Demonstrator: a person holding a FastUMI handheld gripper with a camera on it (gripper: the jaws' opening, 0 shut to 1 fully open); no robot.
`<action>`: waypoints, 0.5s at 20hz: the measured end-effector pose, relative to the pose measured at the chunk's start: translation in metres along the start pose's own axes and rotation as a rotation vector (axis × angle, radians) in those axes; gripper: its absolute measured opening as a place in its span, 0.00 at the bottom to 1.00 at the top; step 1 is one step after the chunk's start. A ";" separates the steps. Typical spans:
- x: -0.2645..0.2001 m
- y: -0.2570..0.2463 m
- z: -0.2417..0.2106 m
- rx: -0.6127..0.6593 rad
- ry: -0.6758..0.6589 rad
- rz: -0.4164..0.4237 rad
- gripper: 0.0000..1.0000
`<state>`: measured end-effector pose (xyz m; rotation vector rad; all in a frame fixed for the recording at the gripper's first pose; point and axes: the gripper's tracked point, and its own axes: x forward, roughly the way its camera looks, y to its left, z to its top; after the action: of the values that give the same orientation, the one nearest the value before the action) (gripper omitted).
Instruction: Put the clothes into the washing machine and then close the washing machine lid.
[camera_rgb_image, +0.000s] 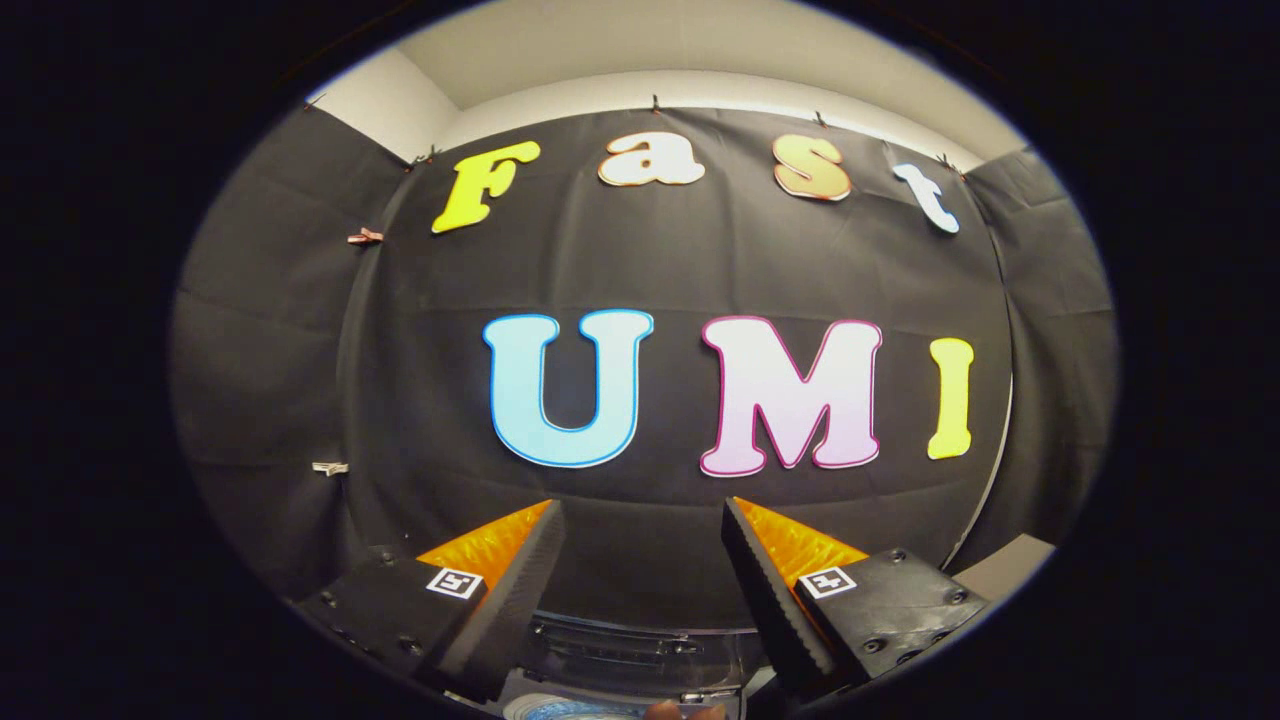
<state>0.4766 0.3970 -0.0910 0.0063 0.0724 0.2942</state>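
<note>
Black two-finger gripper (640, 560) hanging open, empty, facing wall; pre-pickup, judging; next dipping toward grey washing machine top (625, 645) below.

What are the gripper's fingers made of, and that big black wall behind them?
The gripper is open, holding nothing. Its fingers look like black rubber or foam, matte with ridged faces, on shiny orange plastic backs. The wall looks like black cloth: matte, creased, clipped along the top.

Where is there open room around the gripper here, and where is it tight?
The gripper is open; the gap between its fingers is free, with only the black booth wall beyond. Below the fingers it is crowded: the washing machine's raised lid and something bluish beneath, too cropped to identify.
</note>
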 end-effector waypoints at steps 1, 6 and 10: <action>0.010 -0.006 -0.010 0.010 0.027 -0.020 0.99; 0.052 -0.007 -0.043 -0.011 0.085 -0.008 1.00; 0.072 0.002 -0.083 -0.021 0.165 -0.014 0.99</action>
<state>0.5389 0.4192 -0.1785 -0.0392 0.2330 0.2812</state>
